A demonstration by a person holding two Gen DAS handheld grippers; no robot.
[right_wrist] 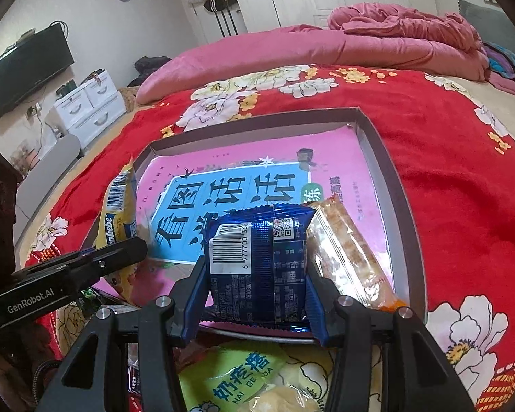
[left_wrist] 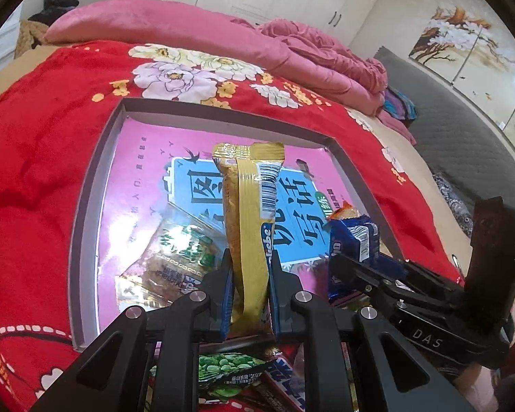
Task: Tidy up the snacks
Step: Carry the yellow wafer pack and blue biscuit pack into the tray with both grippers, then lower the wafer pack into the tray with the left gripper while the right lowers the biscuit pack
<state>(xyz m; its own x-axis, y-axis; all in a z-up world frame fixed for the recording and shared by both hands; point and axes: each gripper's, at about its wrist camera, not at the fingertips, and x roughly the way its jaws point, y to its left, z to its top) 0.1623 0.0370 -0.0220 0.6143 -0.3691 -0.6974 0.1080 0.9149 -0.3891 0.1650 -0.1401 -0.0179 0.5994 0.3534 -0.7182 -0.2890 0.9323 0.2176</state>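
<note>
A shallow grey box lined with a pink and blue printed sheet lies on the red floral bedspread; it also shows in the right wrist view. My left gripper is shut on a long gold snack packet, held upright over the box's near part. My right gripper is shut on a blue snack packet over the box's near edge. A green-labelled clear packet lies in the box at the left. An orange-ended clear cracker packet lies in it at the right.
Loose snacks lie on the bed in front of the box: a green pea packet and a light green packet. A pink quilt is heaped at the bed's far side. Wardrobes, a TV and white drawers stand beyond.
</note>
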